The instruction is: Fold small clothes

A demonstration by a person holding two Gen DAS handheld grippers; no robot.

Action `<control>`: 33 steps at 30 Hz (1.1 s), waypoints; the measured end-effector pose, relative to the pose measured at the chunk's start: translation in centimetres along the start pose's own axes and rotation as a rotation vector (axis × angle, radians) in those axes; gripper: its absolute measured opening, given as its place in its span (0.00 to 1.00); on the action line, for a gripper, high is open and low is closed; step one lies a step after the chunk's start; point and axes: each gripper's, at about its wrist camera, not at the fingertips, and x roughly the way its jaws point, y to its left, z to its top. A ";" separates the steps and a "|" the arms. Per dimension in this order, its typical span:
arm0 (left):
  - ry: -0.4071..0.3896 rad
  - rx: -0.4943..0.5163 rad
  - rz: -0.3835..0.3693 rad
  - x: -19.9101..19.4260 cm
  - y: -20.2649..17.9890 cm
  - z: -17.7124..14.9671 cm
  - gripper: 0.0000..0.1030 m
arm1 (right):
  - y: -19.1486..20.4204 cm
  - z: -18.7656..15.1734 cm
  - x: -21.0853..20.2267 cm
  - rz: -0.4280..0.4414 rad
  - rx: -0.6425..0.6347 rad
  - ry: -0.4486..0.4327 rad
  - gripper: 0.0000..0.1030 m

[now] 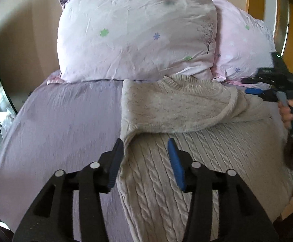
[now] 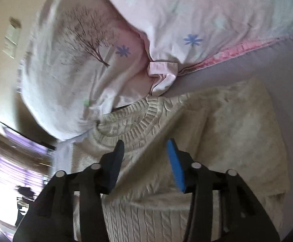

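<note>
Bedroom setting; bed covered in a lilac crinkled sheet (image 1: 65,121), beige wall behind, wooden headboard at upper right of the left wrist view.

Item 1: cream cable-knit sweater (image 1: 166,171); lies flat on the sheet, lower centre to right of the left wrist view; one sleeve (image 1: 166,109) already laid across the chest; ribbed collar (image 2: 144,117) touching the pillows.

Item 2: pale pink pillow with tree and flower print (image 1: 136,34); upper centre, at the head of the bed; second pink pillow (image 1: 243,46) just beside it, upper right.

Item 3: left hand-held gripper (image 1: 145,151); jaws spread apart, nothing between them; one finger at the sweater's left edge, the other over the knit body.

Item 4: right hand-held gripper (image 2: 145,151); jaws likewise spread and empty, poised over the folded sleeve near the collar; view blurred, so contact with the cloth cannot be told; same tool visible at right edge of the left wrist view, held in the person's hand (image 1: 287,111).

Risks, as judged: thick, springy knit may let the laid sleeve slide or spring back off the chest; a pinch taking only the top layer would drag the sleeve and undo the fold; a pinch too deep could catch the sheet and wrinkle it up with the garment; collar pressed against the pillows may snag or bunch if the sweater is pulled toward them; uneven lift between the two tools would skew the next fold.
</note>
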 end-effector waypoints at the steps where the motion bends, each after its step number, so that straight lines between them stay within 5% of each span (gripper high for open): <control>1: 0.002 -0.005 -0.009 0.1 -0.1 -0.1 0.46 | 0.5 0.3 1.1 -0.052 -0.009 0.015 0.46; 3: 0.009 -0.020 -0.038 0.4 -0.4 -0.5 0.50 | 0.7 0.8 3.4 -0.138 -0.001 0.048 0.43; 4: 0.013 -0.023 -0.050 0.4 -0.4 -0.6 0.52 | 0.4 0.9 4.1 -0.156 0.005 0.056 0.15; 5: 0.017 -0.023 -0.059 0.3 -0.5 -0.7 0.53 | 0.3 1.1 4.8 -0.157 -0.007 0.058 0.07; 8: 0.017 -0.023 -0.090 -0.6 -0.1 -1.6 0.55 | 0.7 0.9 0.6 0.001 -0.042 -0.110 0.07; 12: 0.019 -0.071 -0.138 -1.2 1.2 -2.9 0.56 | -0.6 -1.7 -7.2 0.084 -0.067 -0.299 0.07; 15: 0.031 -0.120 -0.190 -1.8 2.3 -4.4 0.56 | -4.1 -5.3 -8.6 -0.028 -0.033 -0.236 0.14; 19: 0.053 -0.182 -0.271 -3.2 3.4 -7.0 0.56 | -8.7 -11.7 -12.7 -0.037 0.016 -0.220 0.49; 27: 0.119 -0.286 -0.402 -6.2 4.4 -12.7 0.55 | -12.3 -21.5 -17.4 0.017 0.048 -0.100 0.48; 33: 0.153 -0.275 -0.443 -7.3 3.0 -14.7 0.55 | -11.5 -24.7 -17.4 0.139 -0.010 -0.007 0.37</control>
